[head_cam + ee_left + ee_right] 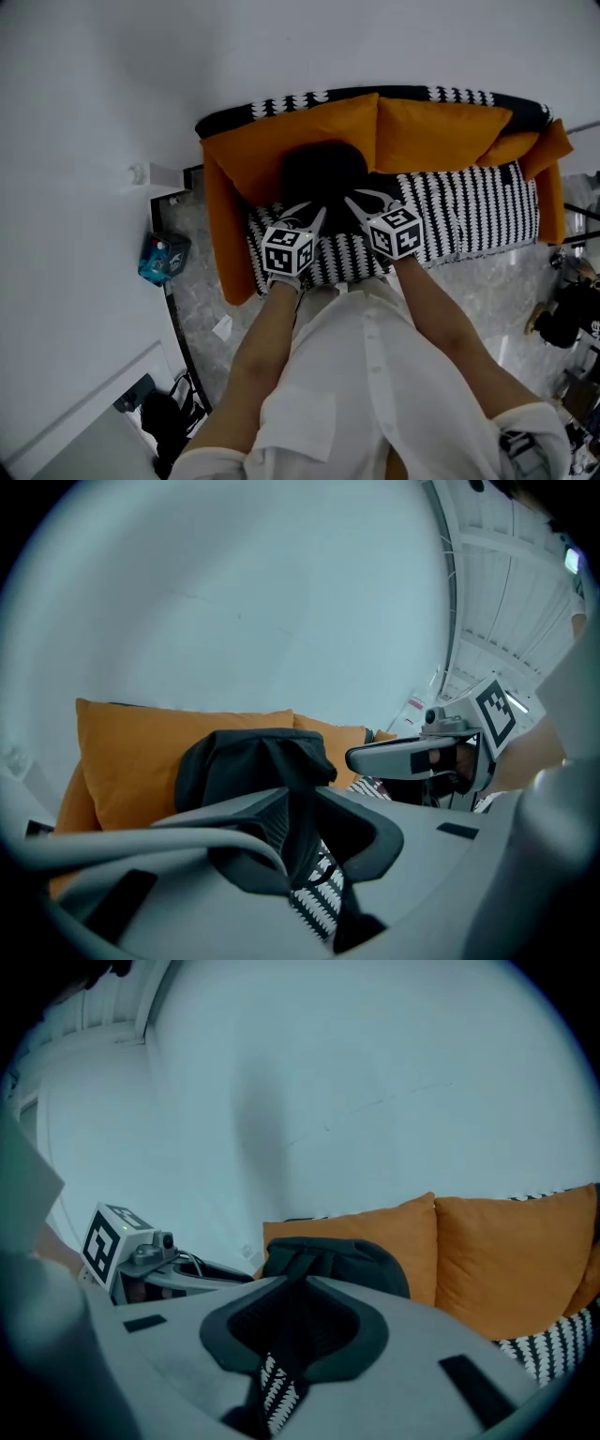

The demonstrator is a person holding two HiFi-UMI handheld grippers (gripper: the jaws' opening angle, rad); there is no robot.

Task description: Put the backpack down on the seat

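A black backpack (323,171) rests on the black-and-white patterned seat (469,208) of a sofa and leans against an orange back cushion (272,150). My left gripper (314,214) is at the bag's front left and my right gripper (359,199) at its front right. In the left gripper view the backpack (253,761) stands just ahead, and the left gripper (295,803) is shut on a black strap running down from it. The right gripper (305,1288) is likewise shut on a dark strap of the backpack (342,1255).
More orange cushions (441,131) line the sofa back and both arms. A pale wall rises behind. On the marble floor lie a blue packet (164,258), a white scrap (223,326), a black bag (164,417) and dark gear (572,314) at the right.
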